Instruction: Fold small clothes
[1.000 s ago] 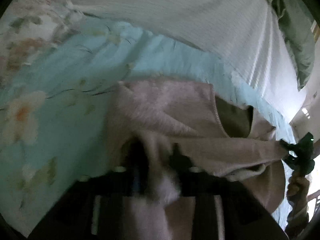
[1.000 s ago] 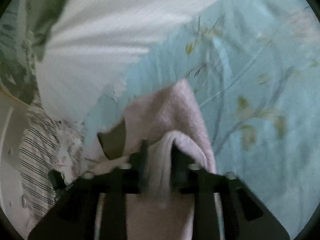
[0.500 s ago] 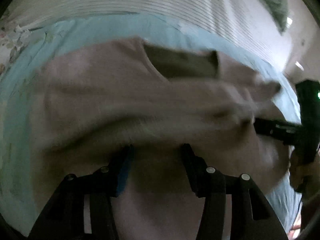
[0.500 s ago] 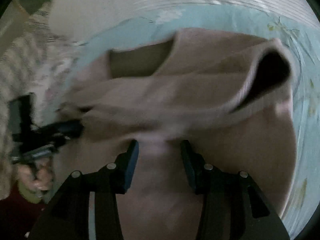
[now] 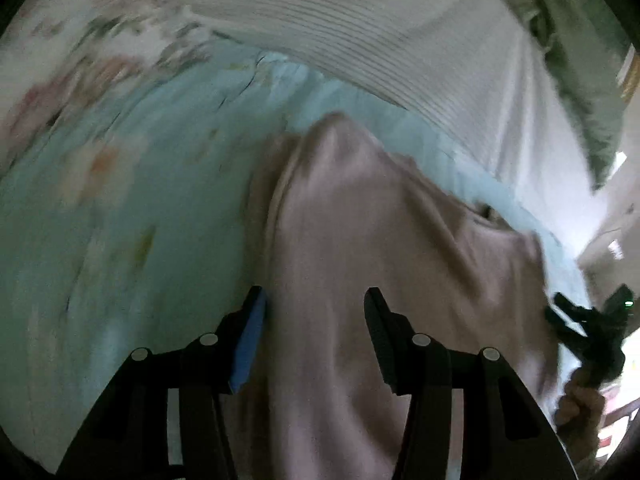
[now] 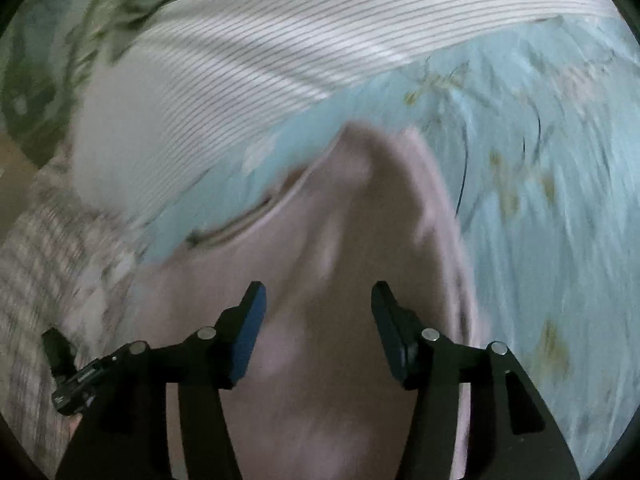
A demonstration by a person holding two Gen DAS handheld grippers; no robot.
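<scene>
**Both claws parted over a pink garment on a bed**

We see, at left, the pale blue floral bedsheet (image 5: 132,208). On it lies the soft pink fleece garment (image 5: 360,240), spread flat beneath both tools. The left claw (image 5: 314,312) stands apart, gripping nothing. The right claw (image 6: 318,308) is likewise apart, poised above the same cloth. A white striped fabric (image 6: 280,40) borders the sheet's far edge.

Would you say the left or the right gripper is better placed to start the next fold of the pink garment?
Probably left, narrowly. Both grippers are open over the pink garment, but the left gripper has one finger right at the garment's side edge, while the right gripper sits over the garment's middle.
</scene>
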